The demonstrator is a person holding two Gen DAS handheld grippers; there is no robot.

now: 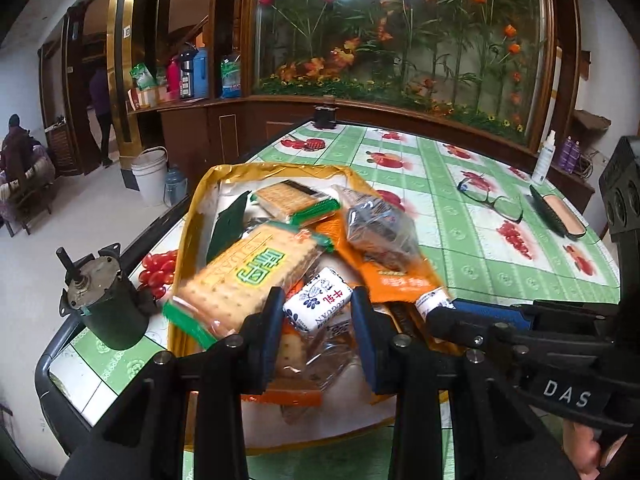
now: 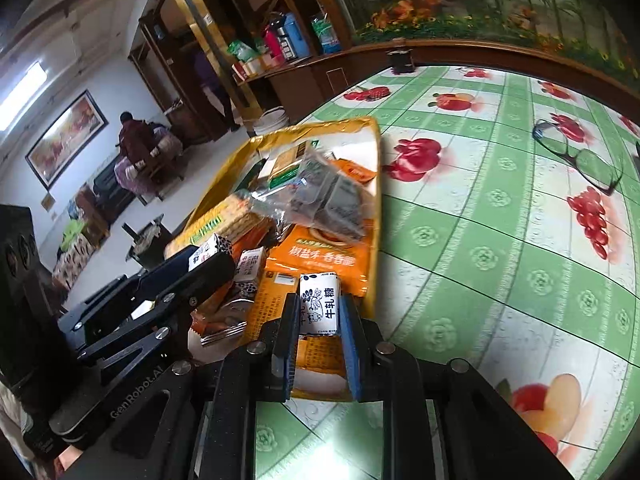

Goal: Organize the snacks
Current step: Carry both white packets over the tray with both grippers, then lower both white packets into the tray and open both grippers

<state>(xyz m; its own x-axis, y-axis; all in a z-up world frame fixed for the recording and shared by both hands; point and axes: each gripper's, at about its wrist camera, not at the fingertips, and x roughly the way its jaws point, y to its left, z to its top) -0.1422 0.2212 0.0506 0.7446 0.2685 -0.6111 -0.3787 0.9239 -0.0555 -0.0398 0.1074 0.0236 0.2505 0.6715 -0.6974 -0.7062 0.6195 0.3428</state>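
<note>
Left wrist view: one white candy (image 1: 318, 306) is clamped by the left gripper (image 1: 316, 312), another (image 2: 320, 306) by the right gripper (image 2: 318, 320), above the tray (image 1: 188, 220), where most snacks are judged unsorted.

Landmark for you: the tray (image 1: 188, 240) on the table (image 1: 460, 216), at its near-left part. Snacks piled in it: cracker pack (image 1: 248, 276) on top at the tray's left, clear-wrapped pack (image 1: 380, 228) toward its right, another cracker pack (image 1: 292, 200) behind. Your left gripper (image 1: 316, 312) sits over the tray's near end, a nougat candy (image 1: 318, 300) between its fingers; your right gripper (image 2: 320, 320) likewise with a second nougat candy (image 2: 320, 304). Motor (image 1: 104, 304) left of the tray, touching the table edge. Glasses (image 1: 492, 200) well right of the tray, a brush (image 1: 556, 216) further right, spray bottle (image 1: 544, 160) behind that.
</note>
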